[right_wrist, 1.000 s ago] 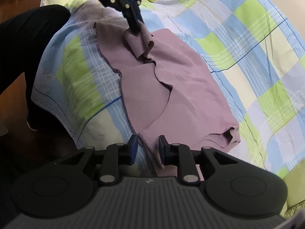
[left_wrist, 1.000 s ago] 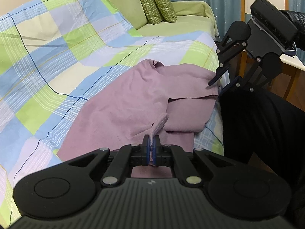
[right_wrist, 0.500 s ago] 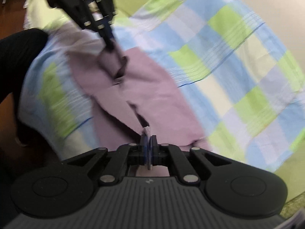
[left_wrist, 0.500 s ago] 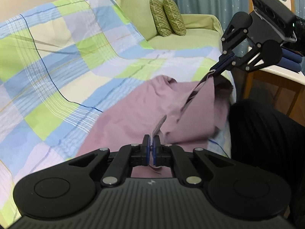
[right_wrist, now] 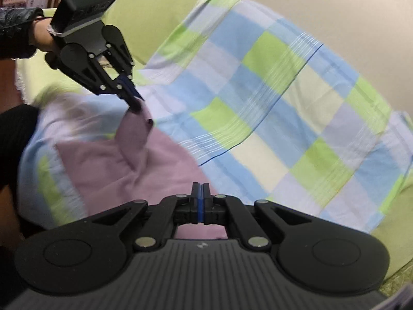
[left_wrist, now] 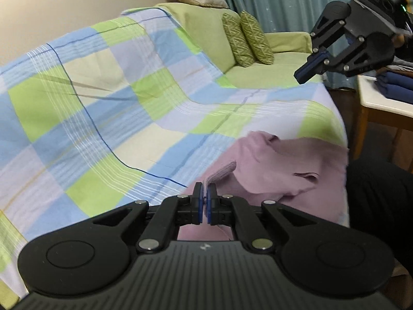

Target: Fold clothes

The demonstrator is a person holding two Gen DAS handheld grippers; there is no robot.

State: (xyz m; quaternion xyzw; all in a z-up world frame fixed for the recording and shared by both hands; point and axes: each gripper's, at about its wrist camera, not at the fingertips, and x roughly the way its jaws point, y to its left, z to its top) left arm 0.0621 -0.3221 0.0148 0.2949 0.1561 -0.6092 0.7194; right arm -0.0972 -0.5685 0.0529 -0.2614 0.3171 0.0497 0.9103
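1. Checked sheet (left_wrist: 103, 118) over the sofa is the landmark. The mauve garment (left_wrist: 271, 170) lies at the sheet's front edge, rumpled, with one flap doubled over.
2. Long axis: along the sheet's front edge. Collar end: cannot tell.
3. Right gripper (left_wrist: 307, 71): raised above the sheet's far end, jaws pressed together, no cloth seen in them.
4. Left gripper (left_wrist: 205, 197): at the sheet's near end, pinching a ribbed band (left_wrist: 222, 171) that points upward, pulling the cloth into a peak.
5. Judgement: fold under way. The pinched edge wants carrying across and laying flat; the right jaws must spread to take the other edge.
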